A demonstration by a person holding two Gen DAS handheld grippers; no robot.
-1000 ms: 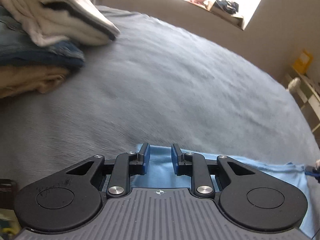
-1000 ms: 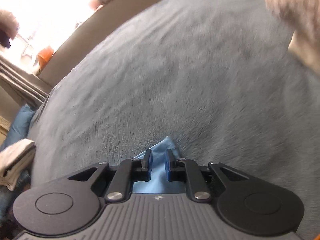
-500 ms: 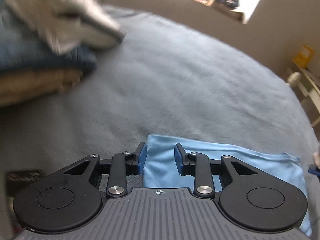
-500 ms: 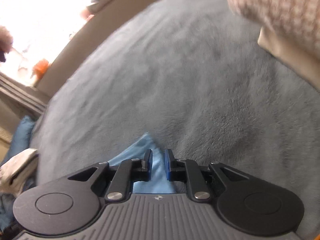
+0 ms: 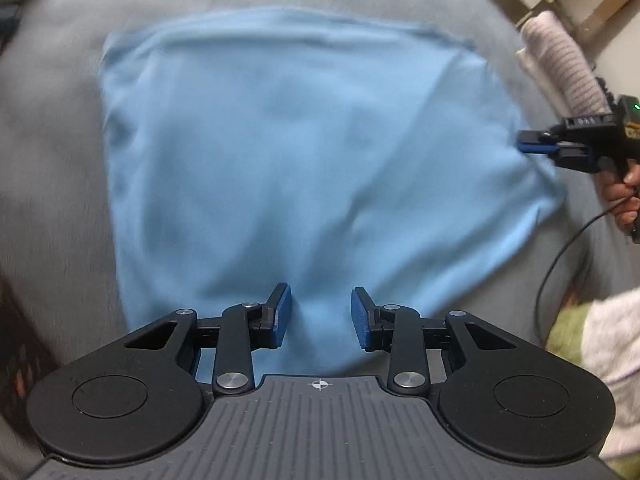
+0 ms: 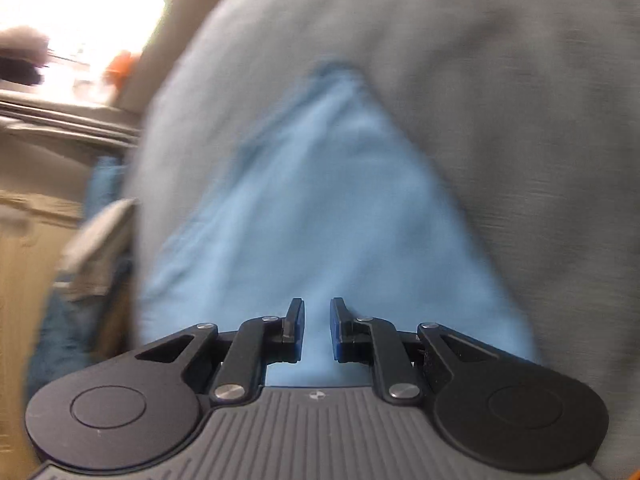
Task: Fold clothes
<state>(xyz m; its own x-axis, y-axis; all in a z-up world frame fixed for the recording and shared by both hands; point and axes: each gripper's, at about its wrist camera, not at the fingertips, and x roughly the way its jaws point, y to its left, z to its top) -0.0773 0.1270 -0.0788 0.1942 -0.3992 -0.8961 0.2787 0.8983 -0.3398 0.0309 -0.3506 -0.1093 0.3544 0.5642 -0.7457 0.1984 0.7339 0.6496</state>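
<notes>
Light-blue garment [image 5: 304, 152] lies spread on the grey bed cover [image 5: 52, 160], roughly rectangular, far hem running straight across, near edge under my left gripper [image 5: 320, 312]. Laid out flat like this so a fold line can be picked; a few soft wrinkles across the middle, otherwise smooth.

Left jaws: apart, they have just been opening. Blue cloth shows in the gap below them, but the pads are not pressing it. My reading: that edge is let go so it settles on the bed.

Right gripper [image 5: 532, 146] sits at the garment's right edge in the left view. In its own view the jaws [image 6: 317, 326] stand with a narrow gap between them over blue cloth. The frames are blurred and I cannot tell whether a fold of fabric is pinched there. The cloth rising to a point [image 6: 340, 76] ahead of it suggests tension from that side, perhaps to keep the corner squared.

Folded pile [image 6: 96, 248] at left of the right view, well apart from the garment
</notes>
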